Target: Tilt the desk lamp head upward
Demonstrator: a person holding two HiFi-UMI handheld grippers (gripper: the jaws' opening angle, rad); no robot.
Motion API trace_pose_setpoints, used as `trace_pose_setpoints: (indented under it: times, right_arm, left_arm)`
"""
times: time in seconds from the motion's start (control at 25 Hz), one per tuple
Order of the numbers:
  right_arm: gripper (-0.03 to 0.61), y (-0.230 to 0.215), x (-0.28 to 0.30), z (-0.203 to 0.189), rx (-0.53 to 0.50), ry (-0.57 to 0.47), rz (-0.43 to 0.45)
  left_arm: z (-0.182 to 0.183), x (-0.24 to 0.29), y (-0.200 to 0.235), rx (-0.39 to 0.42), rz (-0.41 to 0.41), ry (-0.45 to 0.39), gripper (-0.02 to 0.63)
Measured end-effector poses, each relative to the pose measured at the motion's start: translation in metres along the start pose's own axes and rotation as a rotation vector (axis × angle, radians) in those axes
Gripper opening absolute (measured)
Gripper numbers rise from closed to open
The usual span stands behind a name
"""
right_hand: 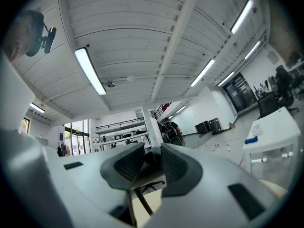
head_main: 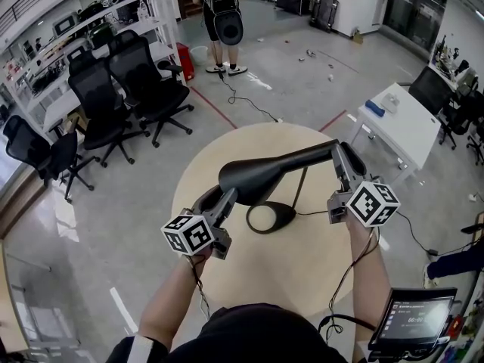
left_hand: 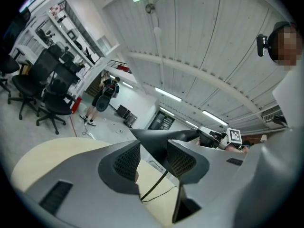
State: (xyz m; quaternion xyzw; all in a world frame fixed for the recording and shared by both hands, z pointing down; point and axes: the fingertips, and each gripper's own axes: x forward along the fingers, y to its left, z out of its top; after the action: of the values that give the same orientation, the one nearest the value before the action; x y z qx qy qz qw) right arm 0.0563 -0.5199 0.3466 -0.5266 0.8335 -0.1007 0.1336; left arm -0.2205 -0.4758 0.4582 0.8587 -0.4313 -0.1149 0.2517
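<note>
A black desk lamp stands on the round beige table (head_main: 291, 271). Its oval base (head_main: 271, 218) rests near the middle, and a thin stem rises to a long arm (head_main: 311, 156). The cone-shaped lamp head (head_main: 253, 176) points left. My left gripper (head_main: 229, 195) reaches up under the head's wide end. In the left gripper view the left gripper (left_hand: 151, 158) has the black lamp head (left_hand: 156, 139) wedged between its jaws. My right gripper (head_main: 339, 159) is shut on the arm's far end by the joint. The right gripper (right_hand: 153, 163) shows that dark part pinched tight.
The lamp's cable (head_main: 321, 212) trails right across the table. Black office chairs (head_main: 125, 89) stand to the left and a white table (head_main: 401, 123) to the right. A person (head_main: 219, 13) stands farther back. A small screen (head_main: 412, 316) sits at the lower right.
</note>
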Motion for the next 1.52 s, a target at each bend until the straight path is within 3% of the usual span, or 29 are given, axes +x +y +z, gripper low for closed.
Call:
trace_pose_setpoints:
  times: [0.92,1.52]
  right_arm:
    - [0.106,-0.013,-0.006,-0.02,0.114,0.007,-0.009]
    - [0.106,-0.019,-0.012,-0.026,0.16,0.008,-0.015]
  left_arm:
    - [0.068,-0.01,-0.032,0.187,-0.01,-0.114,0.178]
    - [0.091,-0.005,-0.052,0.337,0.011,-0.131,0.178]
